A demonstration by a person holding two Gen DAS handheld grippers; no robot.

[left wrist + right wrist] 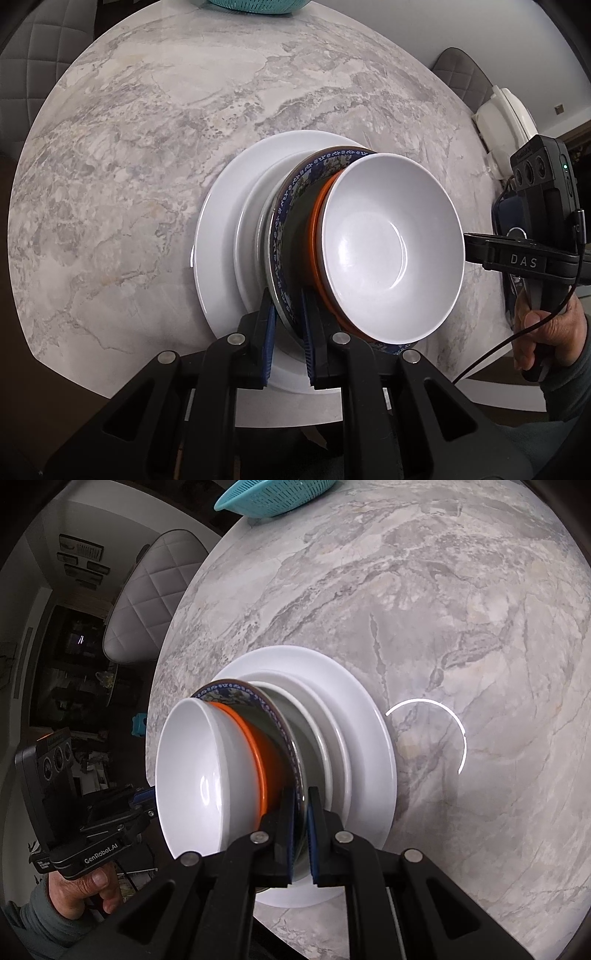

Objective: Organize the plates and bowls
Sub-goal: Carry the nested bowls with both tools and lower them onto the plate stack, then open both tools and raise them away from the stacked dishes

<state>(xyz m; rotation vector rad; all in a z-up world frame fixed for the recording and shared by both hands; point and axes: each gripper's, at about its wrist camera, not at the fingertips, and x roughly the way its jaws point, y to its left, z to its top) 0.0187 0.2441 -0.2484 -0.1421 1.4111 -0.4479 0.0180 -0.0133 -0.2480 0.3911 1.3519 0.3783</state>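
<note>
Left gripper [288, 325] is clamped on the near rim of the blue-patterned plate [284, 206], blue pads on either side of the edge, jaws nearly together. Right gripper [300, 827] does the same on the opposite rim of that plate, pads pinching the thin edge. In the left wrist view the right gripper shows at the far right, a hand [546, 332] on its handle; in the right wrist view the left gripper sits lower left, also hand-held.

Outward from the pads: the patterned plate carries an orange bowl [266, 760] and, nested in it, a white bowl [391, 243]. Under the patterned plate sit a smaller white plate [332, 738] and a large white plate [221, 236], both on the marble table [147, 147]. Whether the patterned plate already rests on the white plate or hangs just above it cannot be told; the gap looks very small.

Key relation: both grippers point steeply down at the stack, which sits directly below and between them, roughly centred over the white plates. Neither hand is nearer; the grip is symmetric across the plate.

Judgement: the stack looks close to seated, so the next step is likely releasing both sides together. An uneven release could tip the bowls.

Teal colander [273, 498] sits at the far table edge, well apart.
</note>
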